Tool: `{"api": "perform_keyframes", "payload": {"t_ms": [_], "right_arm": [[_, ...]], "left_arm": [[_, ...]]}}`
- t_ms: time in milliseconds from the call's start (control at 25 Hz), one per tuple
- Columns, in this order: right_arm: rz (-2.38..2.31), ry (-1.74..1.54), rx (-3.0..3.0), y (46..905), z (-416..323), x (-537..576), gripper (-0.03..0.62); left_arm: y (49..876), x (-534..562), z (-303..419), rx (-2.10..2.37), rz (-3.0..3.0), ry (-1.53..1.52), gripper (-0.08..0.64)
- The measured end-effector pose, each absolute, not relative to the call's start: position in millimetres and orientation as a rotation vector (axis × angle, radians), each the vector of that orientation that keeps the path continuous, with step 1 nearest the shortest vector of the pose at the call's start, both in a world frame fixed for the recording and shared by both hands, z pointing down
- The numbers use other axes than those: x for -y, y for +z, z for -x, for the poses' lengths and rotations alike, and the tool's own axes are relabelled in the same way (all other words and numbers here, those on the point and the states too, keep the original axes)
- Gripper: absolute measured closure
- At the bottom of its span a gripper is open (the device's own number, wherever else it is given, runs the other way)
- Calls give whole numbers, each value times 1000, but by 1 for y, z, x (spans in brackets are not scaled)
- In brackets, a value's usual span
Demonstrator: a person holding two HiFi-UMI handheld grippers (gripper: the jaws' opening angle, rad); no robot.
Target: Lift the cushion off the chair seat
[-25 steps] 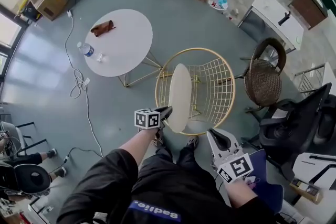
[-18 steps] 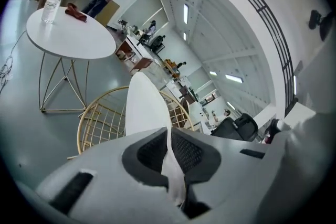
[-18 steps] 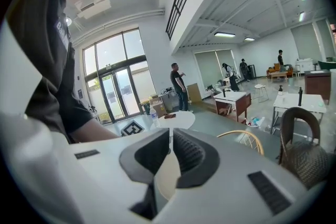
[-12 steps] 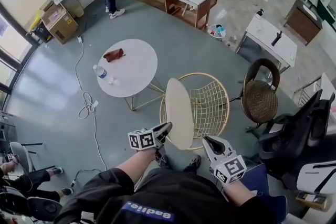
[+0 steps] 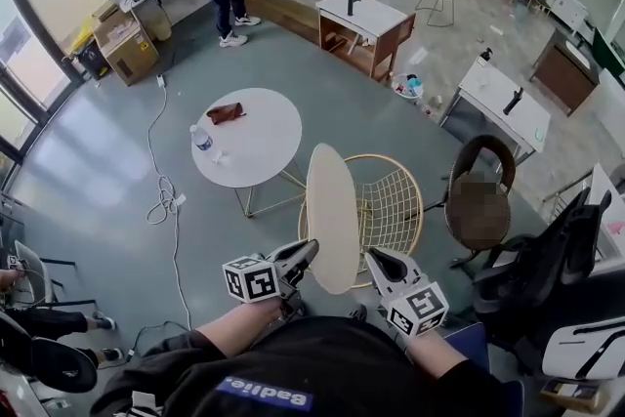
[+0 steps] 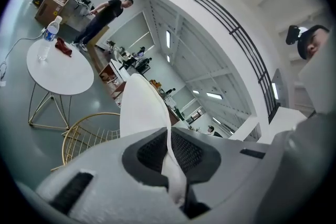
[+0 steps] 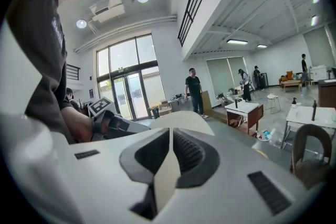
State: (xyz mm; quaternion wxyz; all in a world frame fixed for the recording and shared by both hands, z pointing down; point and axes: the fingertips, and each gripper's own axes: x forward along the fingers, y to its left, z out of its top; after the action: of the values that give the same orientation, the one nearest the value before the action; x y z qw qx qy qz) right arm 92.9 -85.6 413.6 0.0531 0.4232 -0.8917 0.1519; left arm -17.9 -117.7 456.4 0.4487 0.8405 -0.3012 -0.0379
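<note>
grey floor (image 5: 107,239) below; cushion (image 5: 332,215) edgewise, long axis apparently upright.

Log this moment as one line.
cushion: held on edge above chair | left gripper: shut on cushion | right gripper: shut on cushion

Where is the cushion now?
Head view, centre: the cushion stands on edge over the gold wire chair, right of the white table, its near edge pinched by the left tongs and right tongs.

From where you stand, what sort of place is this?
Probably an open workshop or test hall, not a home: a round white table, a gold wire chair and desks stand scattered on grey floor, with a cardboard box and a loose cable lying about.
</note>
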Motion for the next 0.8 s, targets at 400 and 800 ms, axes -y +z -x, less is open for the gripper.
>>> {"api": "perform_keyframes", "payload": {"t_ms": [400, 800], "right_arm": [[-1290, 439, 2785, 384, -72, 76, 552], [-1278, 390, 2817, 365, -64, 66, 552]], "left_arm": [[392, 87, 25, 763, -2266, -139, 528], [372, 68, 11, 744, -2415, -115, 528]]}}
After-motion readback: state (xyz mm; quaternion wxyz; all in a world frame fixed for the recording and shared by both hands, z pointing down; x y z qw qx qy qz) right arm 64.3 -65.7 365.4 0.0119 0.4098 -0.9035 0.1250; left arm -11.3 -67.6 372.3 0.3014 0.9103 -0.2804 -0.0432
